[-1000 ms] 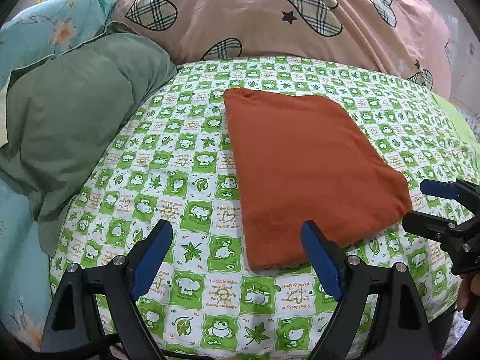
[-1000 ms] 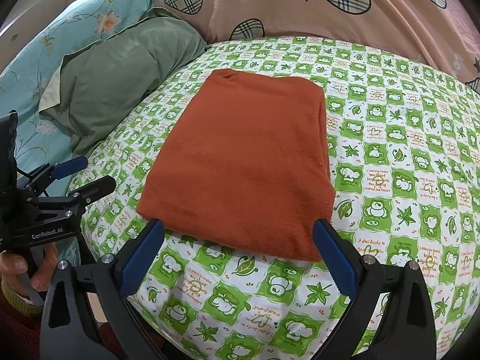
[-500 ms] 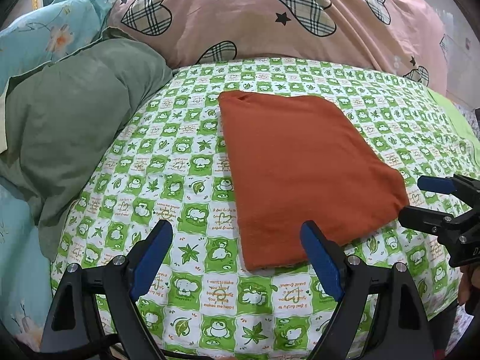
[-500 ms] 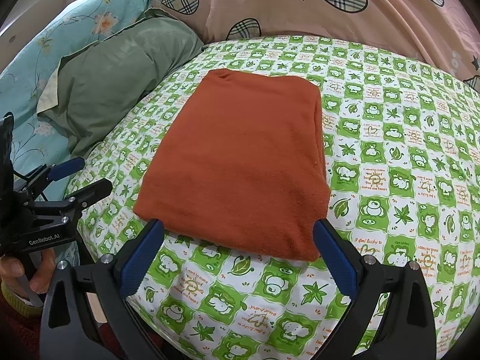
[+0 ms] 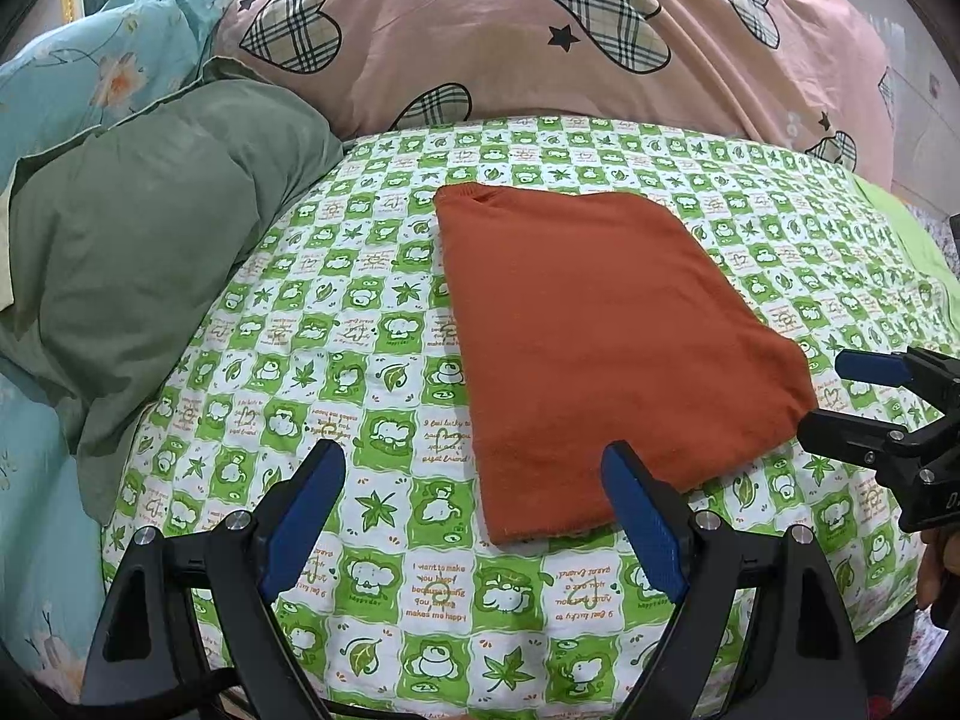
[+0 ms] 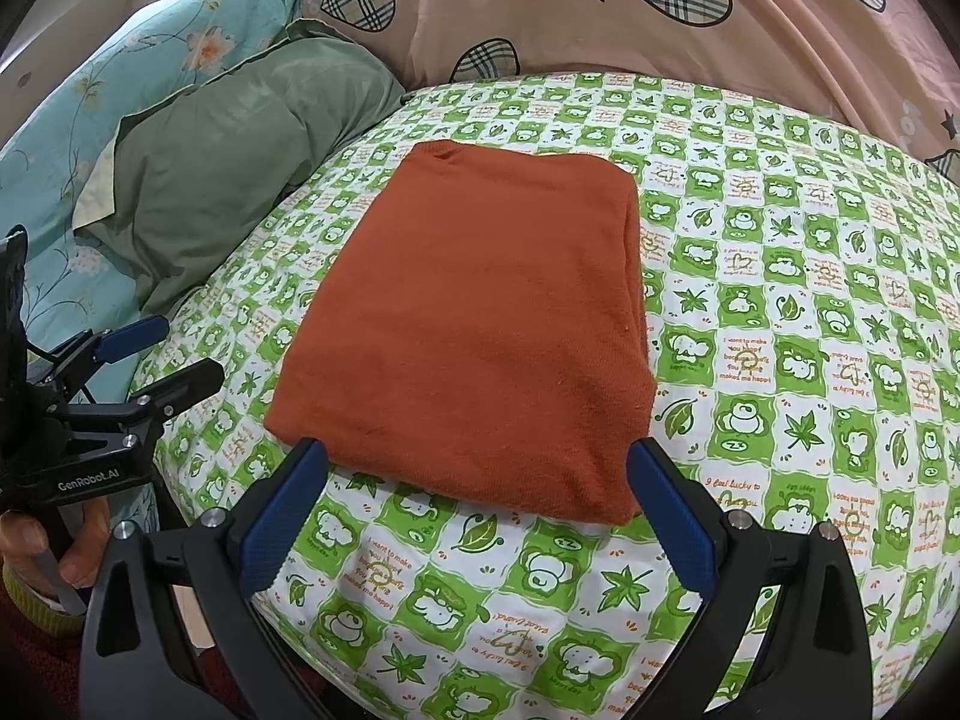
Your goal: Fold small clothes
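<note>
An orange garment [image 5: 600,336] lies folded into a flat rectangle on the green-and-white patterned sheet [image 5: 336,372]; it also shows in the right wrist view [image 6: 480,330]. My left gripper [image 5: 474,510] is open and empty, just short of the garment's near left corner. My right gripper [image 6: 474,498] is open and empty, its blue pads [image 6: 672,516] straddling the garment's near edge without touching it. Each gripper shows in the other's view: the right one [image 5: 864,402] at the right edge, the left one [image 6: 156,360] at the left edge.
A green pillow [image 5: 132,252] lies to the left of the sheet, a pink quilt with plaid hearts [image 5: 540,36] behind it, and a blue floral pillow [image 5: 90,72] at the far left. The bed edge runs just under both grippers.
Both grippers have drawn back slightly from the garment, which looks a little farther away. The garment itself has not moved. Both stay open.
</note>
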### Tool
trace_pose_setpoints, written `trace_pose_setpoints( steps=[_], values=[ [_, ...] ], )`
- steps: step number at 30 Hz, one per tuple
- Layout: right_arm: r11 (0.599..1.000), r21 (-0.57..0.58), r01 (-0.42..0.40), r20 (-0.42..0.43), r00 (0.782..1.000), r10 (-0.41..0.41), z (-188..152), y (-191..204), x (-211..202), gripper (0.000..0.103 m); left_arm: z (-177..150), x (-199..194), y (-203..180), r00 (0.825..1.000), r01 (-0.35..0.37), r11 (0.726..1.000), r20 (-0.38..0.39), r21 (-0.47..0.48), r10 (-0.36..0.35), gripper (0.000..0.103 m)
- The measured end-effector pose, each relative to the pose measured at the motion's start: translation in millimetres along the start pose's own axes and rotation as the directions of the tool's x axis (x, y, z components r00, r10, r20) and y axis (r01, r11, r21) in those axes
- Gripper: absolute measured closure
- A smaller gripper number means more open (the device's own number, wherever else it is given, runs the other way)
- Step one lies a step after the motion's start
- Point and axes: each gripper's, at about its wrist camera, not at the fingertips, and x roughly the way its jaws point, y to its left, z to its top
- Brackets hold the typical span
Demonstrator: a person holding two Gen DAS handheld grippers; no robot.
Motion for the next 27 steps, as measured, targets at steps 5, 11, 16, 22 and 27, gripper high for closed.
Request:
trace_pose_setpoints(
  steps=[5,11,16,22,27],
  values=[
    [1.000,0.002,0.001,0.002,1.000,-0.001,0.7,-0.9,-0.4,0.003,1.9,1.2,-0.2,1.000,-0.007,1.000,0.001,0.002,0.007,0.015],
    [1.000,0.000,0.000,0.001,1.000,0.000,0.4,-1.2,-0.3,0.003,3.7,1.6,0.9,1.000,-0.008,1.000,0.003,0.004,0.008,0.015],
    [1.000,0.000,0.000,0.003,1.000,0.000,3.0,-1.8,-0.6,0.003,5.3,1.8,1.6,1.000,-0.010,1.000,0.006,0.007,0.010,0.015],
    [1.000,0.002,0.002,0.006,1.000,-0.002,4.2,-1.4,-0.6,0.003,7.1,2.6,1.2,1.000,-0.017,1.000,0.006,0.011,0.017,0.015],
    [1.000,0.002,0.003,0.005,1.000,-0.003,4.0,-1.6,-0.1,0.003,8.0,5.0,1.5,1.000,-0.019,1.000,0.002,0.008,0.019,0.015]
  ],
)
